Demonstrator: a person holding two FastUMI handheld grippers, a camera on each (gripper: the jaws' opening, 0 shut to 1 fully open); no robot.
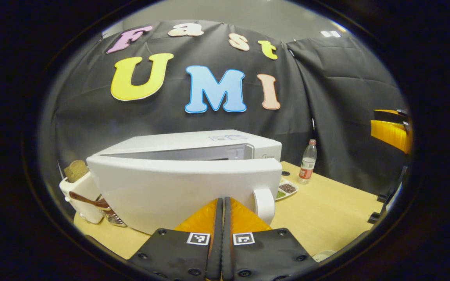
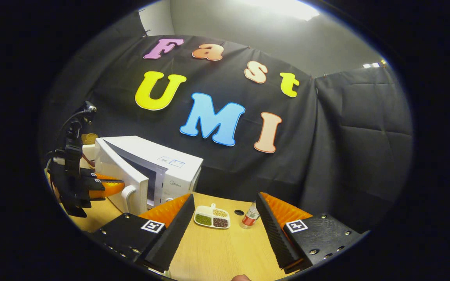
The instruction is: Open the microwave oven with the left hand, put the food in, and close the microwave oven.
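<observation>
Half open, the microwave door [image 1: 186,187] needs swinging wider before the food tray [image 2: 212,216] on the table [image 2: 225,249] can go in. Left gripper [image 1: 222,203] is clenched empty against the door; right gripper [image 2: 225,222] waits spread apart.

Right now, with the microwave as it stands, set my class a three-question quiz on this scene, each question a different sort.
1. True or false: the microwave door is fully shut.
2. The food tray lies: A) inside the microwave; B) on the table; C) in the right claw.
3. Fill in: beside the tray stands a plastic ____.

Key: 1. False, it stands part open, with the left claw closed at its front. 2. B. 3. Bottle.
</observation>
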